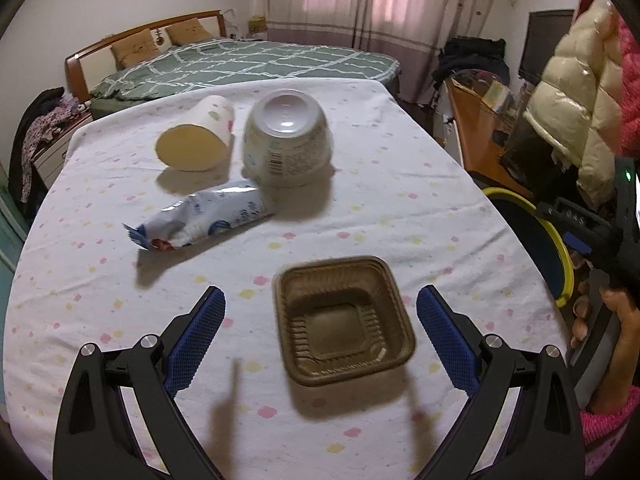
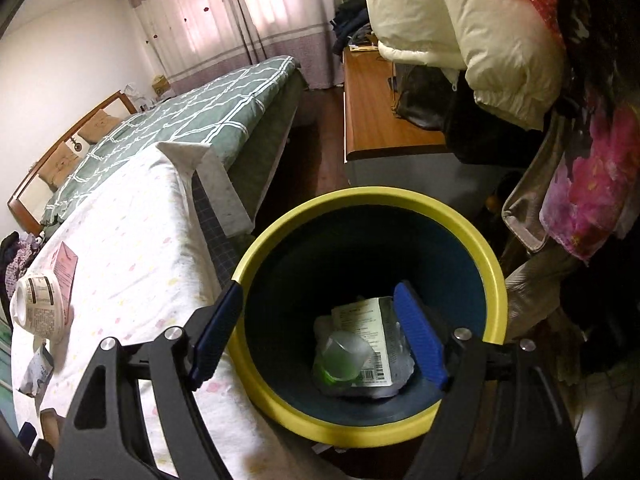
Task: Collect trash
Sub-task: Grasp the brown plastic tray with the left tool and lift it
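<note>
Trash bin [image 2: 370,208] beneath wide-apart, empty right jaws; left jaws apart around brown tray [image 1: 344,320].

the brown tray [image 1: 344,320] is smeared by motion blur, its rim edges soft. in the bin [image 2: 360,208], a clear cup [image 2: 340,360] hides part of the printed box [image 2: 372,332], whose print is too small to read. at the bench's left edge, the snack wrapper [image 2: 38,372] is partly cut off.

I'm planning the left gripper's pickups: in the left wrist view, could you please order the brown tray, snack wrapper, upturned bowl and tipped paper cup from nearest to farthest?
From the left gripper, which is open:
1. Brown tray, between the fingers, slightly right.
2. Snack wrapper, ahead and left.
3. Upturned bowl and tipped paper cup, farthest; bowl centre, cup left. Too close to rank.
</note>
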The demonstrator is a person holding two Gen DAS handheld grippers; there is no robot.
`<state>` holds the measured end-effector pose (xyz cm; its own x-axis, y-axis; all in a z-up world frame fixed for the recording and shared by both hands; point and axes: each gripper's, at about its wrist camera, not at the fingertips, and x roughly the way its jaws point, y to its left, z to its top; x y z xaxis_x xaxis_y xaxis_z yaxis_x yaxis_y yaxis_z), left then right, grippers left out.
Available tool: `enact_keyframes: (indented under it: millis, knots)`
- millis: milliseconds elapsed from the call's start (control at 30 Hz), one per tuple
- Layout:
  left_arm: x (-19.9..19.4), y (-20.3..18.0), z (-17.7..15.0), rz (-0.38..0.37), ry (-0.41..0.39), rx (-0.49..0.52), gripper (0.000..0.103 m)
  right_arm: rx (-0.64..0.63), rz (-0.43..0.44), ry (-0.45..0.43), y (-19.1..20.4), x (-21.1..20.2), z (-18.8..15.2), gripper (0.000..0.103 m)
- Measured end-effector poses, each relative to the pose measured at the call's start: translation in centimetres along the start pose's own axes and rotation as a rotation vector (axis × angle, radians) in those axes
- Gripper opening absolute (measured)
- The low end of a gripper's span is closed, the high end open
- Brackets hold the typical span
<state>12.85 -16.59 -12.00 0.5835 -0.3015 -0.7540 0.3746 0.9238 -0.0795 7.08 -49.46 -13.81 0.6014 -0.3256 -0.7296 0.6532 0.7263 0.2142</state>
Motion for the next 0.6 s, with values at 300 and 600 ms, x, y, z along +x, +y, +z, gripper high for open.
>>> enact_keyframes:
  millis: [300,600]
  knots:
    - [0.8,-0.7,-0.6,-0.006,0.045,-0.008,0.096,-0.010,0.000,0.004,0.0,0.2,0.2,0.074]
    - [2.0,-1.1,-1.0,0.023,0.084,-0.009,0.096,-0.012,0.012,0.010,0.1,0.4,0.1,0.074]
